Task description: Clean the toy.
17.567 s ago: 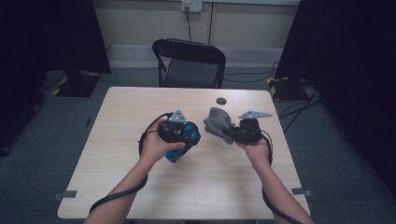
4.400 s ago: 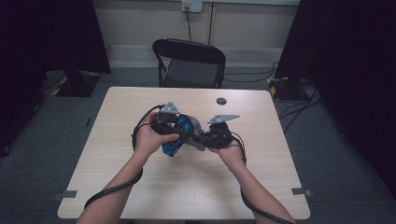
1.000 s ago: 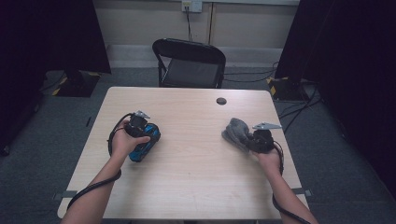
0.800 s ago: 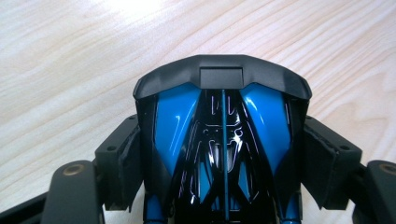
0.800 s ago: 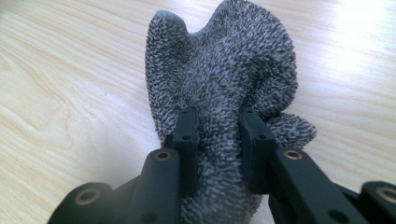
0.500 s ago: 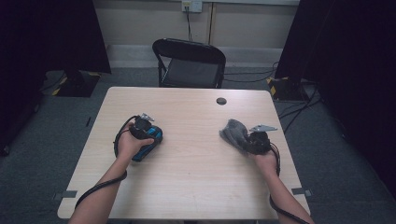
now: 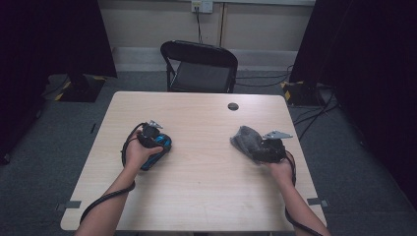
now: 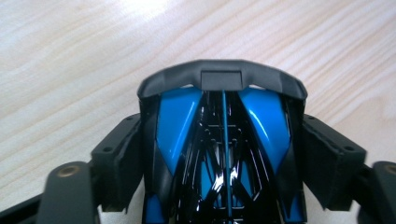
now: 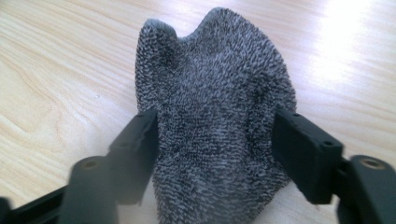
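Note:
A blue and black toy car [image 7: 161,146] rests on the table with my left gripper [image 7: 155,147] shut on it. In the left gripper view the two pads [image 8: 125,158] press the car [image 8: 177,121] on both flanks, though the jaws have just eased slightly wider. A crumpled grey cloth [image 7: 245,139] lies on the table at the right. My right gripper [image 7: 255,147] has just been opening and its jaws stand wide. The cloth [image 9: 210,60] sits loosely between the jaws of the right gripper [image 9: 215,126], brushing both pads.
The light wooden table [image 7: 206,191] has a small black round cap [image 7: 233,106] near its far edge. A black folding chair [image 7: 199,64] stands just beyond. Cables lie on the floor at the far right [image 7: 314,105].
A few seconds ago both grippers met at the table's middle; they now sit apart, left and right. Over the last second the hands have hardly moved and the cloth looks slightly slacker.

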